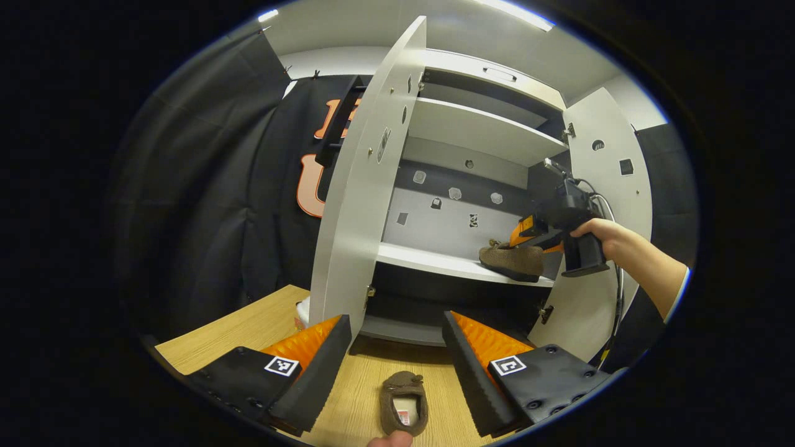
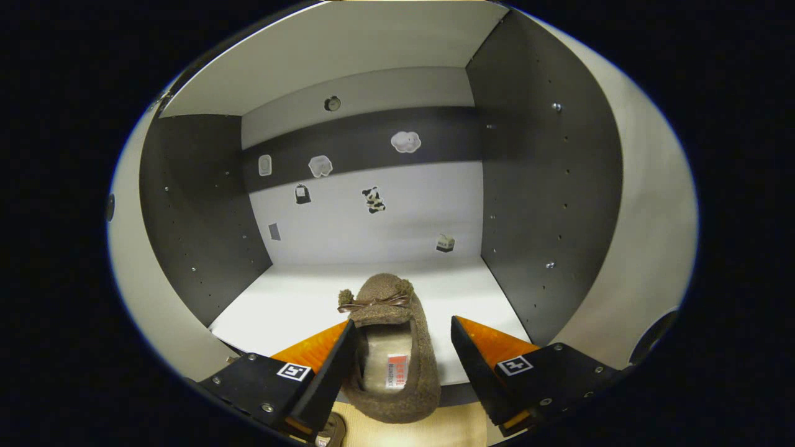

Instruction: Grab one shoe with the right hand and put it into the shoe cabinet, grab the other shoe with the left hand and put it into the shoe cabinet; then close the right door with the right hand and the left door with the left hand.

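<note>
In the left gripper view, I saw my left gripper (image 1: 394, 347) spread wide above the wooden floor (image 1: 261, 323), the second fuzzy brown slipper (image 1: 404, 402) lying between its fingers, untouched. Ahead, the white shoe cabinet (image 1: 478, 133) stood with both doors open. Farther right, my right gripper (image 1: 528, 231) sat at the first fuzzy brown slipper (image 2: 390, 347) on the cabinet's white shelf (image 2: 292, 304). Its fingers flanked that shoe; the left one seemed to touch, the right stood apart.
</note>
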Demonstrator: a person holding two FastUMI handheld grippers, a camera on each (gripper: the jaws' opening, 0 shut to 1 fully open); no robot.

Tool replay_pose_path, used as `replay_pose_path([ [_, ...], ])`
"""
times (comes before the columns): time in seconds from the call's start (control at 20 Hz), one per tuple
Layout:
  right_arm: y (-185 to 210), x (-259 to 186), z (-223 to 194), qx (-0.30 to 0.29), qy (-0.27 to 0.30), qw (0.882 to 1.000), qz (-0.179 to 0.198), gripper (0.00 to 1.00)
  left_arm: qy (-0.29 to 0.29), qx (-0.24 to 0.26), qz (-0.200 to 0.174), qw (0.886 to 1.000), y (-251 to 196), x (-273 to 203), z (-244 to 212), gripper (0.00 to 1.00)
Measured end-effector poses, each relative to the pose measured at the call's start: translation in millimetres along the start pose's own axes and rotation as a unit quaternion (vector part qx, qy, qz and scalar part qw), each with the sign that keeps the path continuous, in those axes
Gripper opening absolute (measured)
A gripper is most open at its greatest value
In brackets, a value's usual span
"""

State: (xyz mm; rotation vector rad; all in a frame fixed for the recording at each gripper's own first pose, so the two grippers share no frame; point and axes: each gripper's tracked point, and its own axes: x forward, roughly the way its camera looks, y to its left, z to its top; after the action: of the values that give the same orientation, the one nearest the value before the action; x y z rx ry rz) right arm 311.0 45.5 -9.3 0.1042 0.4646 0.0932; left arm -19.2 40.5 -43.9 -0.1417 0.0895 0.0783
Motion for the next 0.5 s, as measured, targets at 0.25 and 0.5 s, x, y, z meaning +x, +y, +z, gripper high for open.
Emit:
replay_pose_path([
  [0.25,21,-62,22,-0.010,-0.064,0.997,0.033,0.93,0.001,-0.001,-0.011,1.000,-7,-2,1,0.99],
  [0.5,21,-130,15,-0.051,-0.112,0.992,0.037,0.93,0.017,0.004,-0.032,0.999,-23,2,-5,0.99],
])
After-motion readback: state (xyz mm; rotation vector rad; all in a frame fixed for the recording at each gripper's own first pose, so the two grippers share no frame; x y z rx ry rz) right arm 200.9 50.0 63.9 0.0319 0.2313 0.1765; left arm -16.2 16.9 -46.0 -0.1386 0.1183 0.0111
